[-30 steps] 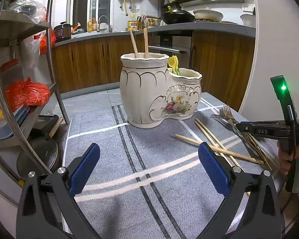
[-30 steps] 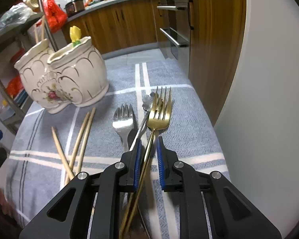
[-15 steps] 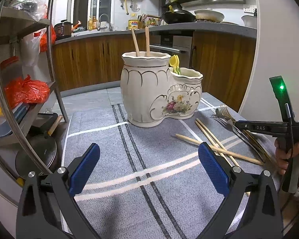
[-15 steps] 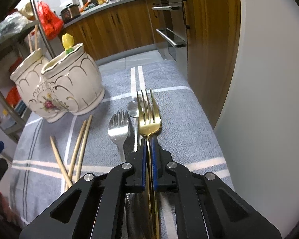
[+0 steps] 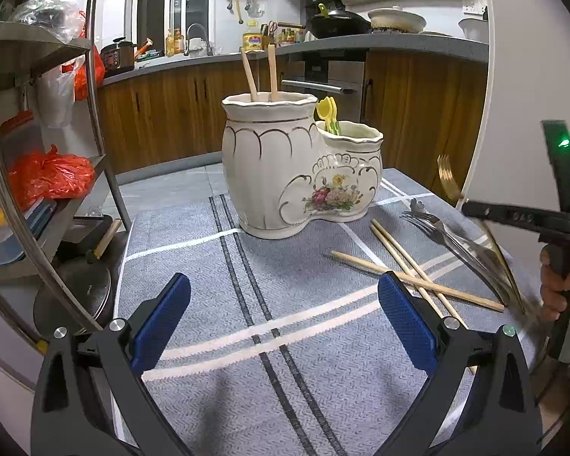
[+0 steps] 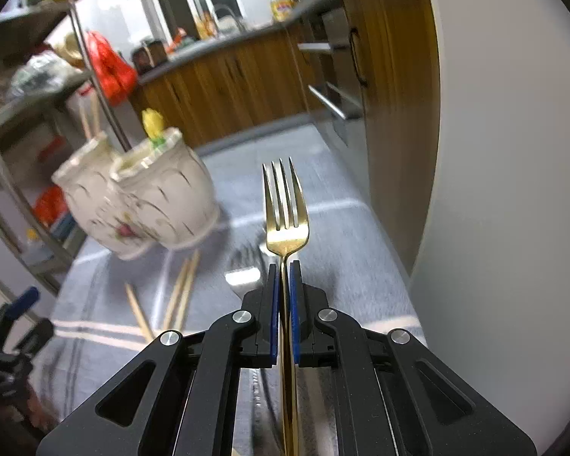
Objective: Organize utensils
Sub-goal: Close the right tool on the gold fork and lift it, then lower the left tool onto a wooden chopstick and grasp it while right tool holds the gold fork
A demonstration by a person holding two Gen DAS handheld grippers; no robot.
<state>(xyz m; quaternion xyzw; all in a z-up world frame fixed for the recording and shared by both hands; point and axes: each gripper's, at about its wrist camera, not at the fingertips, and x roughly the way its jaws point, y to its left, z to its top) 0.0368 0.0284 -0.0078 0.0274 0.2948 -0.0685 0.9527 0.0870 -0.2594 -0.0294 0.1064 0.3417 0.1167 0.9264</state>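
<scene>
Since a second ago the right gripper [image 6: 284,273] has clamped its jaws on the gold fork [image 6: 285,209] and lifted it off the worktop [image 5: 247,304]. Thin, stiff, slick metal, pinched at the neck, it may pivot; the left gripper [image 5: 285,319] gapes empty.

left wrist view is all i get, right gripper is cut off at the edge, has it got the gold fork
Observer: Yes. The right gripper is shut on the gold fork, pads on the neck just below the tines.
Operator: how does the fork sit in it
Observer: Straight along the fingers, tines pointing forward, handle running back between them.
Operator: anything blocking the short side of the holder
Observer: From the right wrist, the ceramic utensil holder shows yellow plastic utensils standing in the nearer, shorter compartment; its rim looks otherwise open.
</scene>
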